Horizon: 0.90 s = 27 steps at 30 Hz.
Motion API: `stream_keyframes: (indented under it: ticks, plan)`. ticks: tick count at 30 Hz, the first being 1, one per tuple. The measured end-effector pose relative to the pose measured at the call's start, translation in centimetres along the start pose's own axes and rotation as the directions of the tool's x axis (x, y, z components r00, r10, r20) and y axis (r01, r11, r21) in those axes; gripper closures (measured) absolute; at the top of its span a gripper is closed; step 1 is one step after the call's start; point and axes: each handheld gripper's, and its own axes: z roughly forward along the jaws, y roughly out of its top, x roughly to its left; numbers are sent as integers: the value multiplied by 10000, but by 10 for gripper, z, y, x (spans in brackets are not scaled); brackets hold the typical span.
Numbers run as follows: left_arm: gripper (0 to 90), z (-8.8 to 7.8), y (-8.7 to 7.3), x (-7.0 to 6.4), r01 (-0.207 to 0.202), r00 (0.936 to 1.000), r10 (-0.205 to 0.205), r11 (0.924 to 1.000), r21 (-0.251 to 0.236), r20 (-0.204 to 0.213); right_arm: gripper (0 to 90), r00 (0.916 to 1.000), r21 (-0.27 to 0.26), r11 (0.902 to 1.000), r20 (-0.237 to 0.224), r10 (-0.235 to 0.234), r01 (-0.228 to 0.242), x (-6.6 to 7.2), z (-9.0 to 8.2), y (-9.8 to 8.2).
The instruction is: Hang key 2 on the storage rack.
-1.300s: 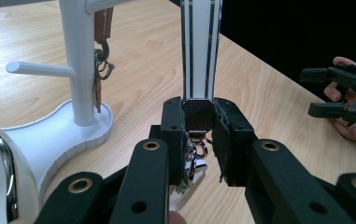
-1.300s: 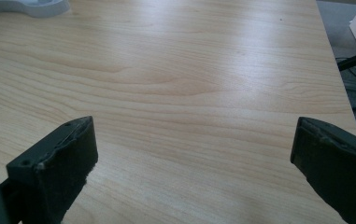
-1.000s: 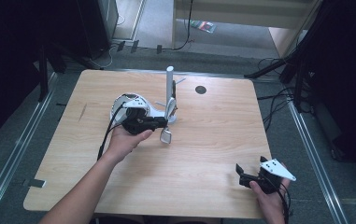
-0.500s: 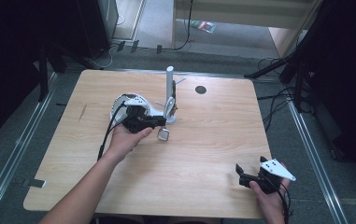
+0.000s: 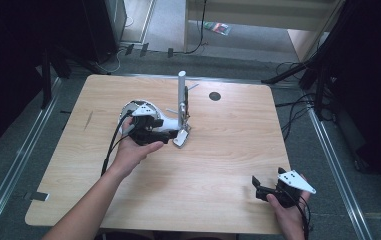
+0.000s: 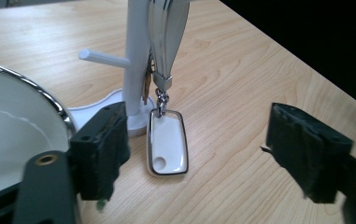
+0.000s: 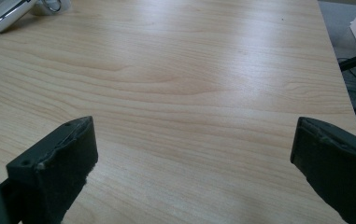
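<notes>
On the wooden table [image 5: 218, 165] stands a white stand [image 5: 181, 97], an upright post with short side pegs on a round foot, and from it hangs a keychain: a silvery strap runs down to a small clasp that carries a white key tag [image 6: 167, 148] with a chrome rim. The tag's lower end lies on the table, just in front of the stand's foot, with its hole at the near end in the left gripper view. The left gripper [image 5: 165, 135] sits just beside the stand, on the left side of the table's middle in the high view, held from below by the person's left hand [image 5: 135, 152]. Its jaws have just been opening and now stand wide apart; the key tag lies between and a little beyond them, and neither pad touches it. A white bowl [image 6: 12, 135] with a chrome rim sits close at the left of the left gripper view, beside the stand's foot. The right gripper [image 5: 260, 189] rests near the table's near right corner, well apart from the stand, in the person's right hand [image 5: 288, 212]; its jaws are spread wide over bare wood with nothing between them.
</notes>
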Motion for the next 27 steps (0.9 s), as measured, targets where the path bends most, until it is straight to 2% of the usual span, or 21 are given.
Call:
stream_keyframes:
  ticks: [3, 9, 12, 19, 22, 27]
  plan:
    - [141, -8, -2, -3, -148, 9998, 146, 9998, -134, -135, 5, 10000, 5, 10000, 3, -11, 11, 0, 0, 0]
    - [79, -24, -12, -7, -729, 9970, 721, 9969, -310, -277, 5, 10000, 60, 10000, 47, -68, 68, 1, 1, 0]
    - [33, -33, -18, -7, -870, 9958, 860, 9957, -331, -300, 4, 9999, 85, 9999, 71, -81, 80, 2, 1, 0]
    - [14, -50, -35, -5, -1111, 9923, 1097, 9936, -205, -569, 4, 9999, 89, 9999, 113, -88, 87, 2, 1, 0]
    - [1, -55, -43, -4, -1157, 9922, 1142, 9928, -299, -493, 4, 9999, 111, 9999, 125, -111, 110, 2, 1, 0]
    - [1, -62, -59, -1, -1269, 9892, 1254, 9918, -154, -757, 4, 9998, 158, 9998, 170, -97, 94, 3, 1, 0]
